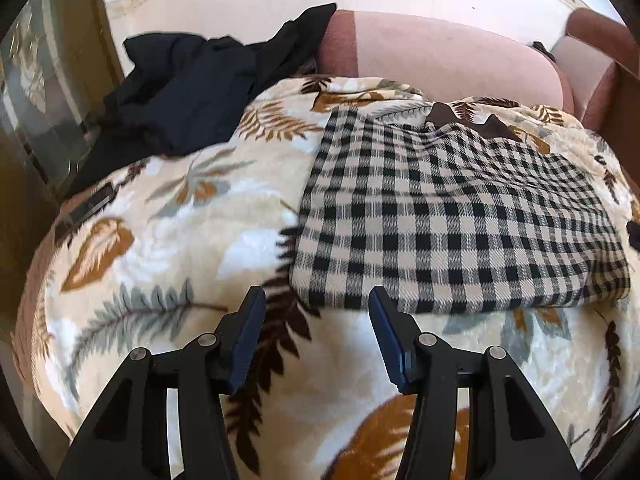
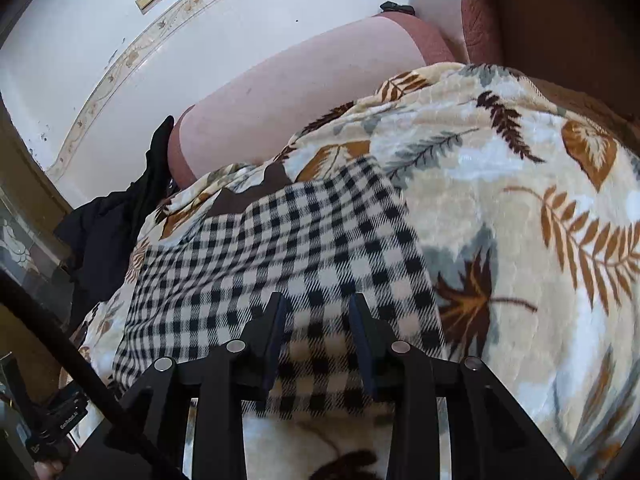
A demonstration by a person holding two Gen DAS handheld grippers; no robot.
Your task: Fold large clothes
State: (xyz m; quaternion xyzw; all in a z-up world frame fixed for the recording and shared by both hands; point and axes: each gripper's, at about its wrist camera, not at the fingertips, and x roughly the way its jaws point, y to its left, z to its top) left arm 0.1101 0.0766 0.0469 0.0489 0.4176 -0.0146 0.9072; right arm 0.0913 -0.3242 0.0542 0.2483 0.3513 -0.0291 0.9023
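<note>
A black-and-beige checked garment (image 1: 460, 220) lies folded into a flat rectangle on a leaf-print blanket (image 1: 168, 216). My left gripper (image 1: 316, 300) is open and empty, hovering just before the garment's near left corner. In the right wrist view the same checked garment (image 2: 280, 248) lies under my right gripper (image 2: 318, 304), which is open above its near edge with nothing between the fingers. A brown collar part (image 1: 476, 122) shows at the garment's far edge.
A heap of dark navy clothes (image 1: 192, 92) lies at the far left of the blanket, also in the right wrist view (image 2: 116, 224). A pink sofa back (image 1: 440, 52) rises behind. A glass cabinet (image 1: 40, 92) stands at the left. The other gripper's handle (image 2: 52, 412) shows at lower left.
</note>
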